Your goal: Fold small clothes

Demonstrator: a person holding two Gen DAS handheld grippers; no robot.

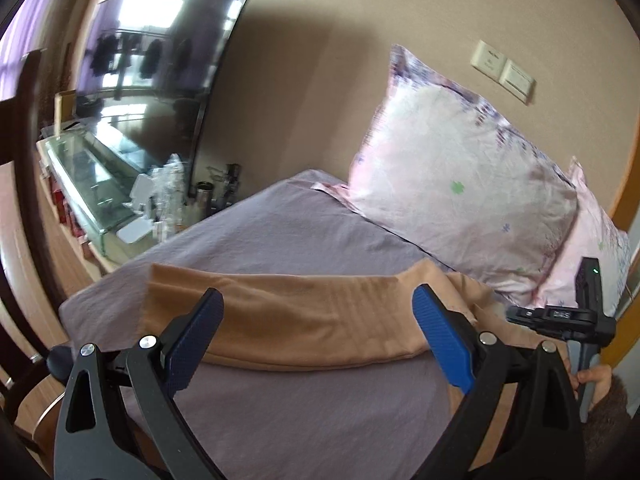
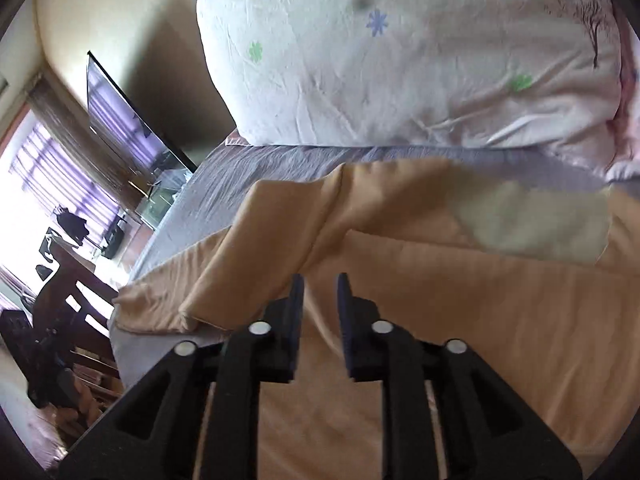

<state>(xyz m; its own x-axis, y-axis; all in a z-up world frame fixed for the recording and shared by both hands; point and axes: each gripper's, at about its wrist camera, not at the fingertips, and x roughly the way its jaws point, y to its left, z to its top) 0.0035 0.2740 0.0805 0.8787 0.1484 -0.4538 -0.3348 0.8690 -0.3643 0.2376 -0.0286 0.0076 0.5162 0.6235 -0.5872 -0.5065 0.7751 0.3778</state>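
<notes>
We see the bed (image 1: 300, 216) as our anchor — garment (image 1: 304, 320) lying on its sheet, pillow (image 1: 460, 168) behind the garment at the bed's head against the wall, television (image 1: 160, 52) left of the bed — glass cabinet (image 1: 92, 176) below it.

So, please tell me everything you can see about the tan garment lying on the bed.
The tan, soft, stretchy-looking knit garment lies on the lilac bed sheet, just in front of the pale pink floral pillow. One part is folded over into a long band with a hemmed edge. A paler patch shows on it. The left hand-held gripper is open above the band; the right hand-held gripper is narrowly open over a fold.
</notes>
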